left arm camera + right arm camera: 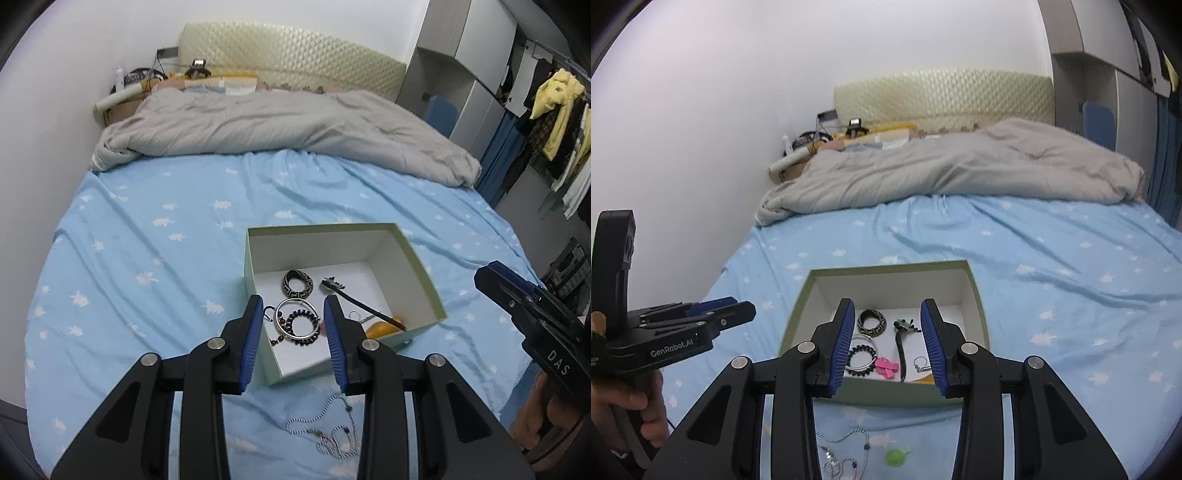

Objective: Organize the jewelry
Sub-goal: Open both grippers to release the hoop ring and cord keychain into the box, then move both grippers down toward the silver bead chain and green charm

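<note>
Silver chain necklace (328,428) lies on the bed sheet (147,258) under both grippers, left (293,339) and right (888,343), whose jaws stand apart and empty.

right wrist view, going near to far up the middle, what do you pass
silver chain necklace on the sheet → pink clip in the open box → patterned bangle → grey duvet → cream headboard
</note>
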`<action>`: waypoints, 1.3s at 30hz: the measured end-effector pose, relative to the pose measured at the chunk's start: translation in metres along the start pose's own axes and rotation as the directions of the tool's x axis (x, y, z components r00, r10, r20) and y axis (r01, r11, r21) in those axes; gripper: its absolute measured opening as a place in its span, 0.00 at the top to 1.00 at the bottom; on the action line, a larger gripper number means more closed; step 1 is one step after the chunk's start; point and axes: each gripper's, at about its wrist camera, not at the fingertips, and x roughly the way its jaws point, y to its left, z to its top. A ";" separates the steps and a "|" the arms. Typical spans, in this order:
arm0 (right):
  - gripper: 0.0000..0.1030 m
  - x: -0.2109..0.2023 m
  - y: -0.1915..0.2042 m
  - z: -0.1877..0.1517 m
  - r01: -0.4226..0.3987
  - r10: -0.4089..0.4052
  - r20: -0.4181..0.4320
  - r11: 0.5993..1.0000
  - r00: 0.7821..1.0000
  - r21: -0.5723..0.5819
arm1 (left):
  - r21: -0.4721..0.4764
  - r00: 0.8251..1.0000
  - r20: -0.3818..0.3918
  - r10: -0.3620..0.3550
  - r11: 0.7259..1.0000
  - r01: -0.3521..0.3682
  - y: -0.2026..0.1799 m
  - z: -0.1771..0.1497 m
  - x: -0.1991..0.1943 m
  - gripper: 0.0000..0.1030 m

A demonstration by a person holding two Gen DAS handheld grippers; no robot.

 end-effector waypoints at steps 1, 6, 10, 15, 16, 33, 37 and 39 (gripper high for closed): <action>0.66 -0.011 0.004 -0.001 -0.004 0.004 0.012 1.000 1.000 -0.002 | 0.002 1.000 0.009 0.002 1.000 -0.002 -0.001 -0.001 -0.007 0.66; 0.66 -0.044 0.012 -0.007 -0.013 0.013 0.054 1.000 0.998 -0.004 | 0.011 0.999 0.054 0.008 1.000 -0.008 -0.008 -0.011 -0.043 0.66; 0.66 -0.068 0.016 -0.017 -0.026 0.026 0.090 1.000 0.996 -0.004 | 0.020 0.996 0.086 0.003 1.000 -0.005 -0.016 -0.025 -0.065 0.66; 0.66 -0.097 0.020 -0.032 -0.027 0.028 0.121 1.000 0.992 -0.011 | 0.035 0.993 0.115 0.000 0.999 -0.004 -0.025 -0.042 -0.086 0.66; 0.66 -0.104 0.021 -0.036 -0.021 0.022 0.127 1.000 0.992 -0.012 | 0.034 0.993 0.119 -0.002 0.999 -0.002 -0.026 -0.046 -0.089 0.66; 0.66 -0.139 0.021 -0.105 -0.025 0.028 0.149 0.999 0.989 -0.021 | 0.023 0.989 0.149 0.015 1.000 -0.019 -0.034 -0.119 -0.117 0.66; 0.66 -0.139 0.019 -0.123 -0.042 0.042 0.135 0.999 0.990 -0.002 | 0.010 0.990 0.138 0.007 1.000 -0.008 -0.034 -0.138 -0.112 0.66; 0.66 -0.139 0.018 -0.132 -0.041 0.041 0.131 0.999 0.991 -0.004 | 0.002 0.992 0.129 -0.005 1.000 0.005 -0.034 -0.147 -0.108 0.66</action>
